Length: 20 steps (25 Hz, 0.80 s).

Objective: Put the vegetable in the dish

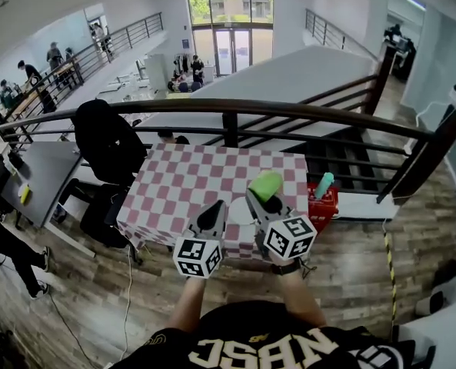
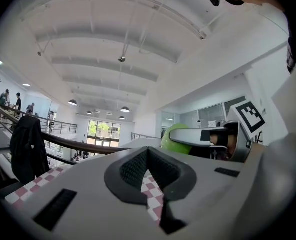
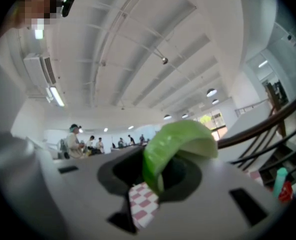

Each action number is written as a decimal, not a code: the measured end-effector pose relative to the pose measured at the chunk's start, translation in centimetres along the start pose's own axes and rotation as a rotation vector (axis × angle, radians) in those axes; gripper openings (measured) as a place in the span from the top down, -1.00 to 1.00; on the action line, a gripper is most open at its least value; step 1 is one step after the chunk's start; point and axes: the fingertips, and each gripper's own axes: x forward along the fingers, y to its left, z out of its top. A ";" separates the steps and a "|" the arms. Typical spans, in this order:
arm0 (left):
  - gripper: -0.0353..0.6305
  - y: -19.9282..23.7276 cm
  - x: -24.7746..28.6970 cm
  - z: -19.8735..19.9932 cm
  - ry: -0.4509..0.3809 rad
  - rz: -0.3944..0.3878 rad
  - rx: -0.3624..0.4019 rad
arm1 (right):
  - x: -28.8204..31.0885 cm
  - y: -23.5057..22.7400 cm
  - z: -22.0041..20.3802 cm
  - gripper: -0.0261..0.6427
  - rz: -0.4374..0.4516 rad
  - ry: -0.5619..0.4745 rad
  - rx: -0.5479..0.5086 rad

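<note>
Holding green vegetable (image 1: 265,184) over checkered surface (image 1: 185,183)
Right gripper (image 1: 263,200) clamped it, mid-frame; left gripper (image 1: 211,217) was closed (empty).

claws (image 1: 212,215) (image 1: 263,197): 2 | green vegetable (image 1: 265,184): 1 | checkered table (image 1: 185,179): 1 | red crate (image 1: 325,206): 1

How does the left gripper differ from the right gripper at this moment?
The left gripper's jaws are fully together; the right gripper's jaws stand slightly apart. The left gripper holds nothing; the right gripper grips a green vegetable. Both point toward the checked table.
</note>
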 end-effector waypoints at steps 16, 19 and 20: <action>0.84 4.9 4.9 -6.7 0.095 0.019 -0.074 | 5.5 -4.3 -6.9 0.63 0.049 0.099 0.100; 0.84 6.4 7.5 -7.5 0.106 -0.024 -0.085 | 7.2 -7.0 -7.2 0.62 0.006 0.114 0.119; 0.84 6.6 8.1 -7.6 0.112 -0.041 -0.088 | 7.5 -7.7 -7.2 0.62 -0.007 0.119 0.128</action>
